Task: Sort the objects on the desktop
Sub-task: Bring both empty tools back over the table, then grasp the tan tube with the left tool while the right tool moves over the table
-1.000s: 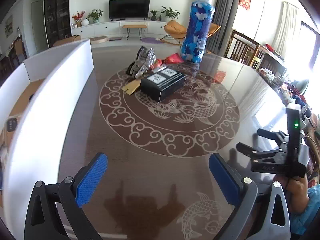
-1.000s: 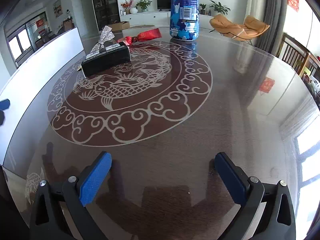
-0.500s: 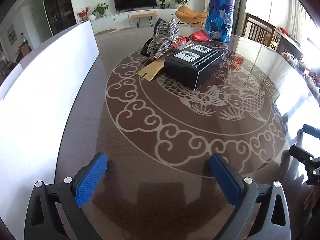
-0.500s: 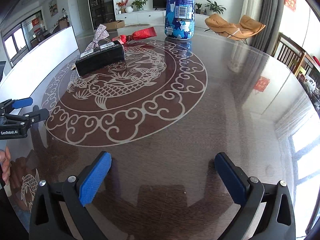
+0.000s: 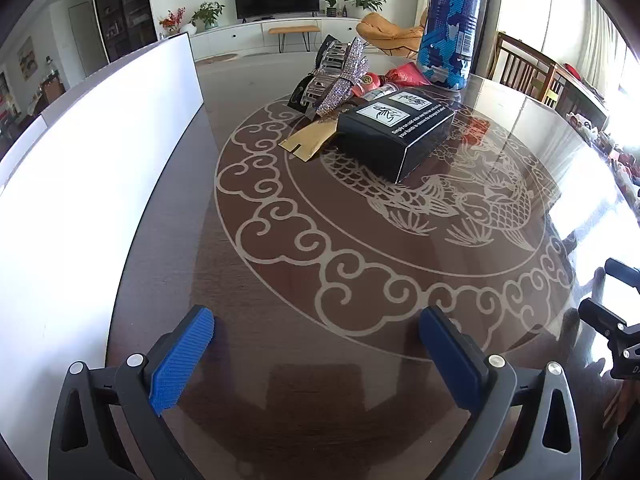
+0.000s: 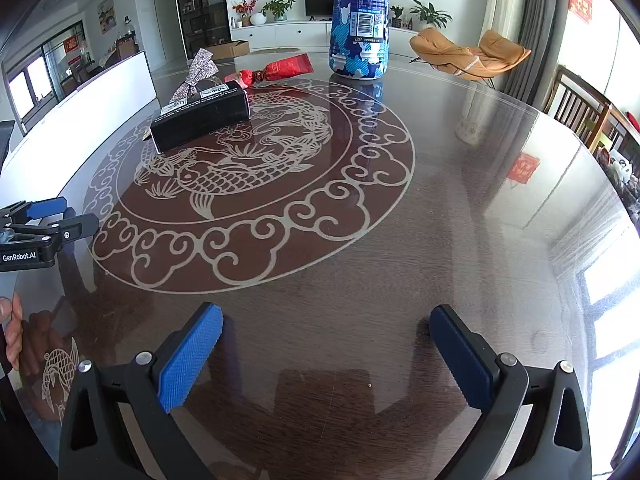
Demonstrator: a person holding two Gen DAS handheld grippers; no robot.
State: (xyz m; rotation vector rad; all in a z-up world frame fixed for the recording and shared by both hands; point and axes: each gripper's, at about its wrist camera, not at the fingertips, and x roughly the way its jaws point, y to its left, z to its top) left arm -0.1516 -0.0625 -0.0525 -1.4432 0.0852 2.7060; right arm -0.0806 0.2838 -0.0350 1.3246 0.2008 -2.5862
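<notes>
Both grippers are hovering low over the glossy dark-wood table [image 5: 168, 240], jaws spread wide, gripping nothing. Left gripper [image 5: 316, 354] and right gripper [image 6: 326, 354] are showing ribbed blue rubber pads on black plastic arms; the left one's body reads "GenRobot.AI" in the right wrist view. The table is carrying a pale inlaid koi-and-cloud medallion [image 6: 248, 176]. Task items are sitting clustered at the far side: a matte black rectangular box [image 5: 394, 136] with white labels and small white print, touching a flat kraft card [image 5: 306, 142]; a glittery rhinestone bow hair clip [image 5: 340, 76]; a shiny red foil wrapper [image 6: 286, 68]; a tall blue-white patterned bottle [image 6: 359, 20] with barcode, standing upright. A smooth white panel [image 5: 80, 200] is standing along the left edge.
</notes>
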